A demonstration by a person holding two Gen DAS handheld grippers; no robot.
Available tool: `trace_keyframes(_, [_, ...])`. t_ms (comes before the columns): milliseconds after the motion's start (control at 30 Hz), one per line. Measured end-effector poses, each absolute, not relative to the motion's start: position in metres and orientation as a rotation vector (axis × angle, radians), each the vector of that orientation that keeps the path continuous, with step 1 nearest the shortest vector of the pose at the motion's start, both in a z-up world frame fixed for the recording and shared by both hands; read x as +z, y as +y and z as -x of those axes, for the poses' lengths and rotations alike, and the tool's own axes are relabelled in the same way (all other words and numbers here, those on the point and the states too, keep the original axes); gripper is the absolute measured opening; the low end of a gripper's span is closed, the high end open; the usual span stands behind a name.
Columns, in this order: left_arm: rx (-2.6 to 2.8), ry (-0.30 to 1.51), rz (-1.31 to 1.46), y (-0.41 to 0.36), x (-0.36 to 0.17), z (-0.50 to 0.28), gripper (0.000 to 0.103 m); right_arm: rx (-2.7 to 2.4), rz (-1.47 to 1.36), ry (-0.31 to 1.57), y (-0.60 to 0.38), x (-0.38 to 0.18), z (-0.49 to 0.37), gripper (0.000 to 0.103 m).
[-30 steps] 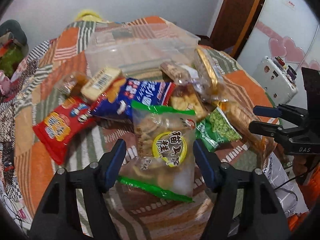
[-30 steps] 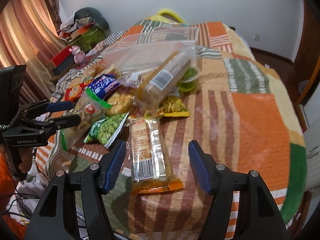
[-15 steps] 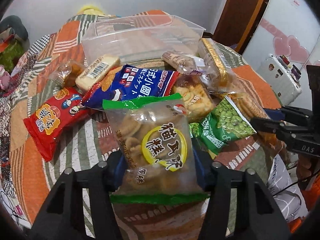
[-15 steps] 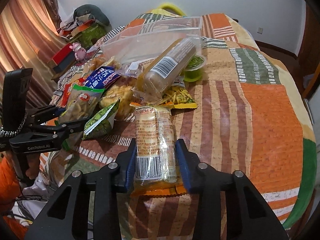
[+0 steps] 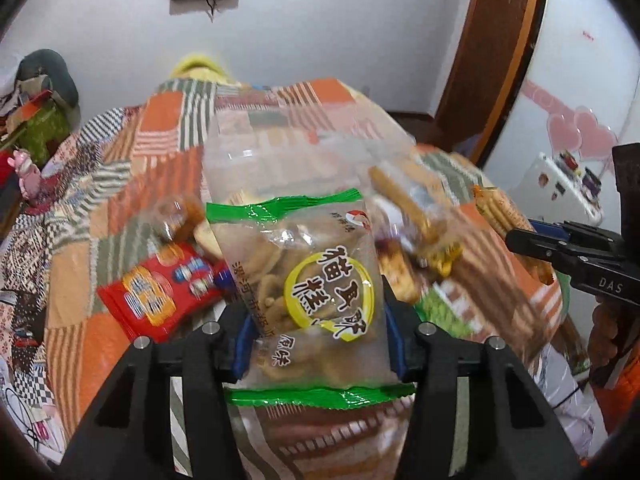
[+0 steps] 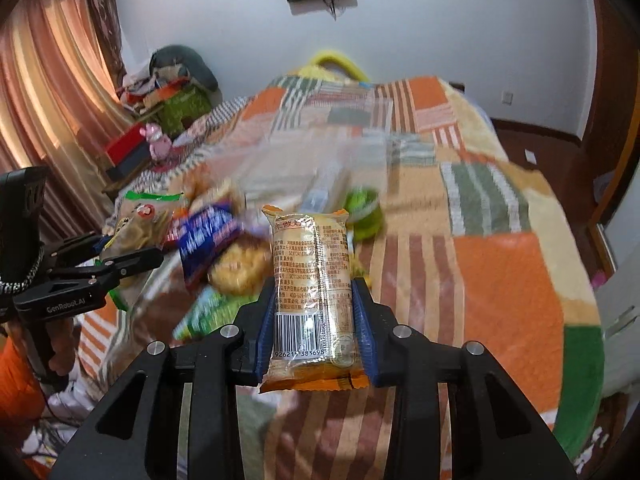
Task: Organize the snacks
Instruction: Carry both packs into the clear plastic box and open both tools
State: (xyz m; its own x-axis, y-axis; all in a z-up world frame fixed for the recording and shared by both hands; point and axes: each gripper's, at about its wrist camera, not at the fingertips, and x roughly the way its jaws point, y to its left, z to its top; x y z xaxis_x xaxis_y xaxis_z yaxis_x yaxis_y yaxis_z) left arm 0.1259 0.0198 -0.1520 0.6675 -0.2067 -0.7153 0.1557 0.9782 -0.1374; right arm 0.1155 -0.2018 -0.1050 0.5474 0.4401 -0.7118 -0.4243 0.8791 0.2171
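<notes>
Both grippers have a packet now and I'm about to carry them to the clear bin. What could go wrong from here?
1. The left gripper pinches the green-edged cookie bag low down; most of it stands above the fingers, so it may flop or slip.
2. The right gripper squeezes the orange packet at its barcode end; the contents might get crushed.
3. The clear bin is hard to see; two loads arriving together could collide at its rim.

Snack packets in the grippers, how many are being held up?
2. The green-edged clear biscuit bag is in the left gripper; the orange-edged cake packet is in the right gripper.
</notes>
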Motion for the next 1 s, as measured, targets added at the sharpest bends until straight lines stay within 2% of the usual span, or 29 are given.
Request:
trace_keyframes(567, [-0.127, 0.652, 0.121, 0.042, -0.100, -0.205, 0.052, 0.503, -0.011, 0.651, -0.167, -0.059, -0.184, 0.033])
trace_keyframes(1000, [-0.094, 0.699, 0.121, 0.047, -0.116, -0.293, 0.052, 0.452, 0.026, 0.701, -0.137, -0.083, -0.254, 0.033])
